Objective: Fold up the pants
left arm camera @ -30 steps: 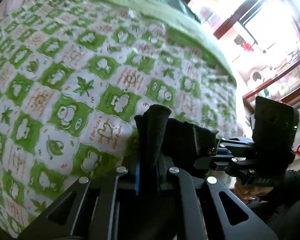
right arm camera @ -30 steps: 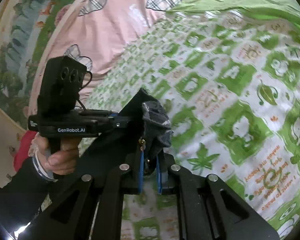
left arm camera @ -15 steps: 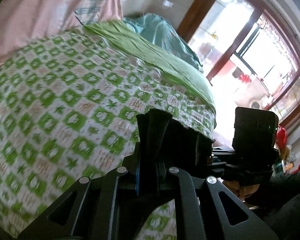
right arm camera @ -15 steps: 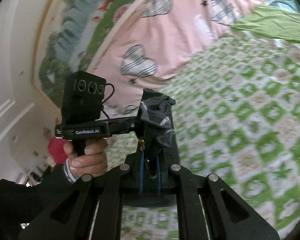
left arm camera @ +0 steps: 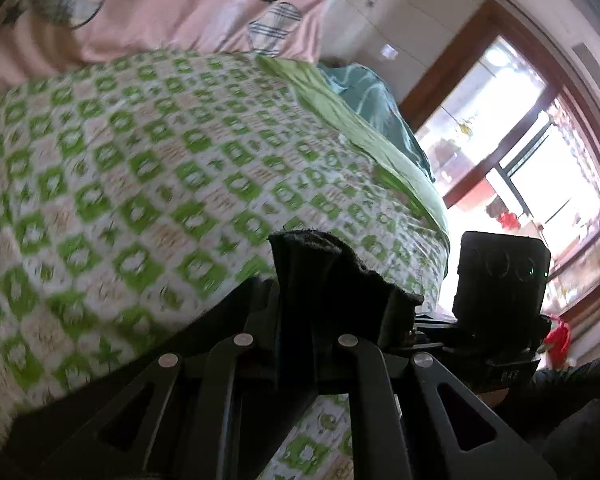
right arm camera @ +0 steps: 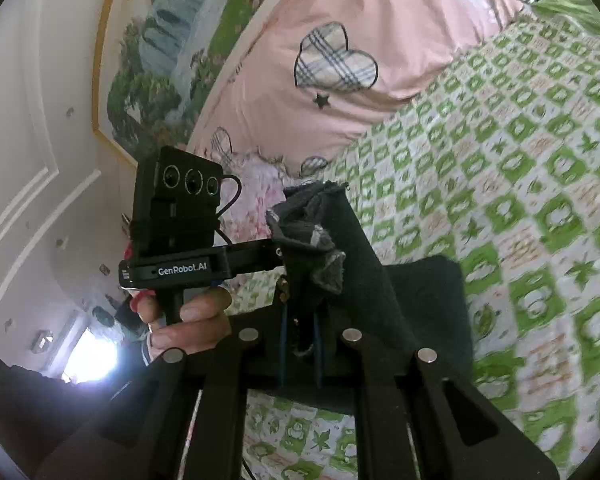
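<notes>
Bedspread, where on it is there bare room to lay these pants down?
The green-checked bedspread lies bare between the pink quilt and the plain green sheet. It is crowded only close in, where both grippers clamp the dark pants.

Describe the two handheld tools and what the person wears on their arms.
Both tools are matte black: flat linkage arms with triangular cutouts and silver rivets, and blue-edged fingers. The left tool carries a boxy black camera module with three round lenses, a looped black cable, white "GenRobot.AI" lettering, and a pistol handle. The right tool's module shows a green light. Dark sleeves.
</notes>
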`<state>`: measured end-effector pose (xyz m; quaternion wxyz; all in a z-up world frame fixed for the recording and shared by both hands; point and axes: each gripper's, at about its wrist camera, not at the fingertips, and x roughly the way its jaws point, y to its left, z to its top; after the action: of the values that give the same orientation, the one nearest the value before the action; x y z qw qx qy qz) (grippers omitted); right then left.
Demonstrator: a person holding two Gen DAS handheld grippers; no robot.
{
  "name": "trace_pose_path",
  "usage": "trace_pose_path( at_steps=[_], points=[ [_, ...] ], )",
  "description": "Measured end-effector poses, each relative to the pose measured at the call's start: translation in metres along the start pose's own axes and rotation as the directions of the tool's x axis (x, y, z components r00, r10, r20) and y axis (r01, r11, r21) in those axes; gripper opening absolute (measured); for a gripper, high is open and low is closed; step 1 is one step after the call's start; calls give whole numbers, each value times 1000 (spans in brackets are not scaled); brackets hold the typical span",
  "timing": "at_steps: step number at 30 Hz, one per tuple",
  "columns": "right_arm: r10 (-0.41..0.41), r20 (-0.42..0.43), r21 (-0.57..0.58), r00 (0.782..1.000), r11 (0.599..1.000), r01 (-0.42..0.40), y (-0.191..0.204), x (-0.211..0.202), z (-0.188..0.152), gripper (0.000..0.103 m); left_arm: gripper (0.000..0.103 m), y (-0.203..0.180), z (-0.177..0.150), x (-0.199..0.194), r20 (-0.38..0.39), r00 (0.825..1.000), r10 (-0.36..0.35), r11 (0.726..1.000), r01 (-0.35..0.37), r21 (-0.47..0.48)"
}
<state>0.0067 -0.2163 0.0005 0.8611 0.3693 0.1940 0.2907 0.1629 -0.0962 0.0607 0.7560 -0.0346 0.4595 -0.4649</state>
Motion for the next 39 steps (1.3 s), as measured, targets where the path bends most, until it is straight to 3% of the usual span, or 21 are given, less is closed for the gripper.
trace_pose_path(
  at_steps=[12, 25, 30, 35, 39],
  points=[
    [-36, -129, 39, 991, 998, 41, -19, 43, -26, 14, 10, 48, -46, 13, -16, 999, 31, 988, -33, -149],
    [-61, -206, 40, 977, 997, 70, -25, 64, -39, 17, 13, 73, -77, 6, -17, 997, 75, 959, -76, -273],
    [-43, -224, 26, 974, 998, 50, -18, 70, -43, 38, 12, 79, -93, -7, -7, 994, 110, 939, -107, -327],
    [-45, -235, 7, 971, 999, 48, -9, 75, -46, 45, 12, 82, -107, -23, 4, 985, 172, 913, -157, -377],
    [-33, -256, 7, 966, 999, 36, -4, 80, -48, 47, 12, 88, -125, -46, 37, 975, 221, 876, -181, -447]
  ],
)
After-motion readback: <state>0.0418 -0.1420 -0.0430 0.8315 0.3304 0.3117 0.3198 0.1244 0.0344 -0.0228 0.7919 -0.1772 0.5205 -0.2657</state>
